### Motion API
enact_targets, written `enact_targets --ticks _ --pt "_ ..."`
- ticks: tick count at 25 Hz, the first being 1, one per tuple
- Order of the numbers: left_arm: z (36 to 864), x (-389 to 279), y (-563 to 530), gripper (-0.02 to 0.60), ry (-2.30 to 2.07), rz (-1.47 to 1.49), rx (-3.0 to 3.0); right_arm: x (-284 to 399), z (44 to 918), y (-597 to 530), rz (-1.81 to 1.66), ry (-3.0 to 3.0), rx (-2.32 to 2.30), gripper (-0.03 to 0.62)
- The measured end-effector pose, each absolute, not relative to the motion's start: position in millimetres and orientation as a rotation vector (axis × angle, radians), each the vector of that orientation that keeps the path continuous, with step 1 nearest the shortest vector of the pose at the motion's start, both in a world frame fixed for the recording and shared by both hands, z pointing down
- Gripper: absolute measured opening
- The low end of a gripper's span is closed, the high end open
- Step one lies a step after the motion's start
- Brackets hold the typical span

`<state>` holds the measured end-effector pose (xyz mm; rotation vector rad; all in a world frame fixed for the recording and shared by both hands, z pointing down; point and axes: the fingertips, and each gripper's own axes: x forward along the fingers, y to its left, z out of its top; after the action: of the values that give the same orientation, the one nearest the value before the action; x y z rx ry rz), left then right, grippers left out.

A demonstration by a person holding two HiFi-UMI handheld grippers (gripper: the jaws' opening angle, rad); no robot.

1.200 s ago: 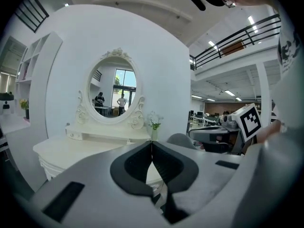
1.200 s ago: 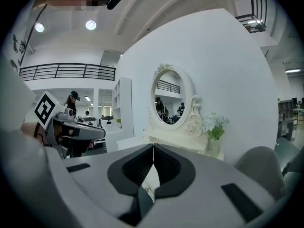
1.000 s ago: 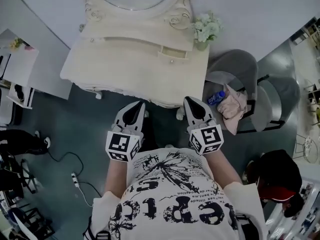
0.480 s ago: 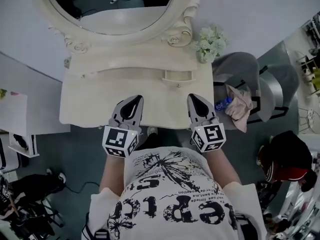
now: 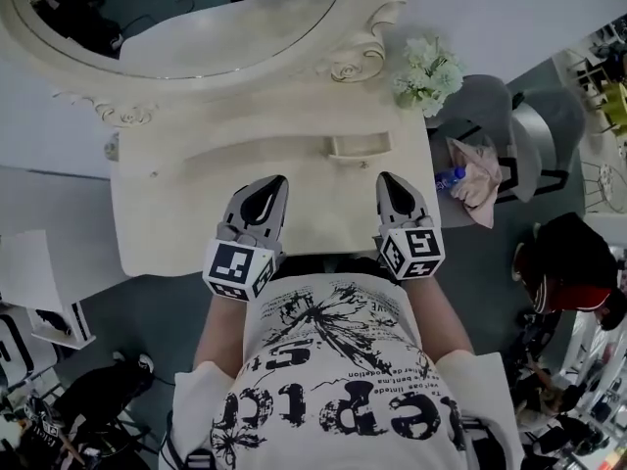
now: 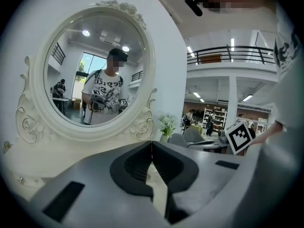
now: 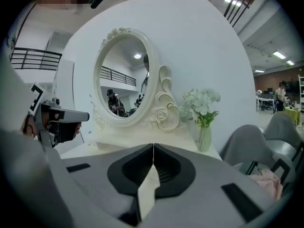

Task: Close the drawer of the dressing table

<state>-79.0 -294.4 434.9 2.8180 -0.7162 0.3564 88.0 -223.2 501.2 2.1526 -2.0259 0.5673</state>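
The cream dressing table (image 5: 167, 213) carries a big oval mirror (image 5: 176, 27). A small drawer (image 5: 360, 147) in its raised back ledge stands pulled out a little, right of centre. My left gripper (image 5: 277, 180) hovers over the tabletop's front part, shut and empty, to the left of the drawer and nearer to me. My right gripper (image 5: 385, 176) is shut and empty too, just in front of the drawer's right end. In the left gripper view the jaws (image 6: 152, 144) meet below the mirror (image 6: 95, 75). In the right gripper view the closed jaws (image 7: 153, 146) point at the mirror base.
A vase of white flowers (image 5: 428, 74) stands on the table's right back corner. A grey chair (image 5: 490, 116) at the right holds a pink cloth (image 5: 477, 189) and a bottle (image 5: 449, 176). A person in a red cap (image 5: 578, 272) crouches at the right.
Both grippers have come forward from in front of the table's edge to above its top, still shut. The table and mirror now sit closer and lower in the head view.
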Motion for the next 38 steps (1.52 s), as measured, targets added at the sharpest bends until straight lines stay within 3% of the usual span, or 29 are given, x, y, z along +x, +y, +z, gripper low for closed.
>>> enact_targets --ticks 13,16,19,38 --pt "501.7 -91.9 -310.4 0.02 -0.811 0.385 2.721 92.3 599.6 -241.5 0.69 -1.941 2.025 0.025" --pt "514.2 -91.6 -308.9 0.019 -0.82 0.406 2.683 92.8 626.8 -243.5 0.79 -1.926 2.008 0.129" --pt "521.8 -85.2 -305.3 0.02 -0.809 0.415 2.672 96.1 642.3 -246.8 0.847 -1.908 1.997 0.143" --pt "524.7 -77.1 -294.5 0.02 -0.807 0.43 2.637 101.5 657.4 -257.8 1.022 -1.79 1.981 0.109"
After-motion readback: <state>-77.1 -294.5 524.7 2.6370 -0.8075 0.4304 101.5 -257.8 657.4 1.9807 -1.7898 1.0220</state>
